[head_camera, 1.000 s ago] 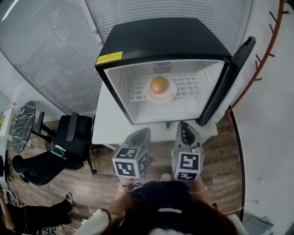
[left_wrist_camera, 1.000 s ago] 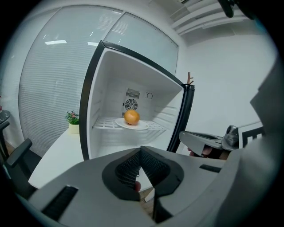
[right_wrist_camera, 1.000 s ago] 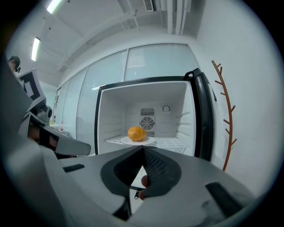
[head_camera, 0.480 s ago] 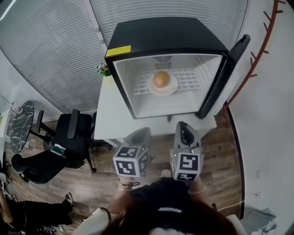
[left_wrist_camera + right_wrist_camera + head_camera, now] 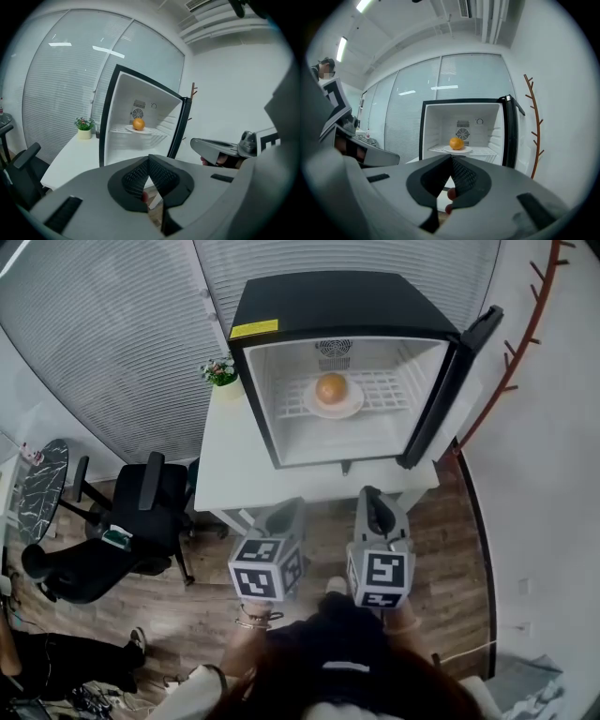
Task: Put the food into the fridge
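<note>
A small black fridge [image 5: 337,306] stands open on a white table [image 5: 234,474], its door [image 5: 445,381] swung to the right. Inside, an orange [image 5: 331,387] sits on a white plate [image 5: 334,405] on the wire shelf. The orange [image 5: 138,123] also shows in the left gripper view and, as the orange [image 5: 456,143], in the right gripper view. My left gripper [image 5: 286,517] and right gripper [image 5: 375,507] hang side by side well in front of the table, over the wood floor. Both are shut with nothing between their jaws.
A small potted plant [image 5: 221,371] stands on the table's far left corner. A black office chair [image 5: 141,521] is at the left. A brown branch-like coat rack [image 5: 525,343] climbs the right wall. Window blinds run behind the fridge.
The fridge and table have slid farther away and up in the head view as I backed off. The potted plant has come into view. Both grippers stay shut and level.
</note>
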`<state>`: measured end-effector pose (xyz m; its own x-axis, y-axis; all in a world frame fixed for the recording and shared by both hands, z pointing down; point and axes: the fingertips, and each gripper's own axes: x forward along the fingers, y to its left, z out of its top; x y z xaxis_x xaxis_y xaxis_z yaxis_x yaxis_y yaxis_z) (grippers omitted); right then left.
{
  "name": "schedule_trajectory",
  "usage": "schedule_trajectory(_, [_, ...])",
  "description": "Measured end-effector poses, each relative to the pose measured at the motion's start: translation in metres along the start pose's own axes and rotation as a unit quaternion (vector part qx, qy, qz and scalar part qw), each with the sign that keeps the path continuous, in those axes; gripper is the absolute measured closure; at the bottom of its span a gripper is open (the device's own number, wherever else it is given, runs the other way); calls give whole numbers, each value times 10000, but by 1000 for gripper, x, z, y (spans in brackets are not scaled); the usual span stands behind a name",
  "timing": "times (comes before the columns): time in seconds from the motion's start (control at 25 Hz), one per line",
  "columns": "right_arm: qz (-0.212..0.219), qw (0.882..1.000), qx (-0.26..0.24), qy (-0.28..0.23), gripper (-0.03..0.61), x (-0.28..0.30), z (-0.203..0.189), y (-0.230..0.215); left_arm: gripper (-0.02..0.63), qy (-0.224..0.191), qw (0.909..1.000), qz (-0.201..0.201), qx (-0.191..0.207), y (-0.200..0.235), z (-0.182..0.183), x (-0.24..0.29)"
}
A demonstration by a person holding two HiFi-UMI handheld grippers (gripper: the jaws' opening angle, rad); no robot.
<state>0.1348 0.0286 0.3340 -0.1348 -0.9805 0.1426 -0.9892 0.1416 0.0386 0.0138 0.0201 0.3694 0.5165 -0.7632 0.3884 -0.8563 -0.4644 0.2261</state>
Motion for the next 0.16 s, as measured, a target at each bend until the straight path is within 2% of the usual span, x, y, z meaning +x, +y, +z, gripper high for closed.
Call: schedule_trajectory(0.16, [7, 10000, -23, -2, 583, -11, -1, 7, 615, -77, 10000, 5, -23, -1, -4, -15])
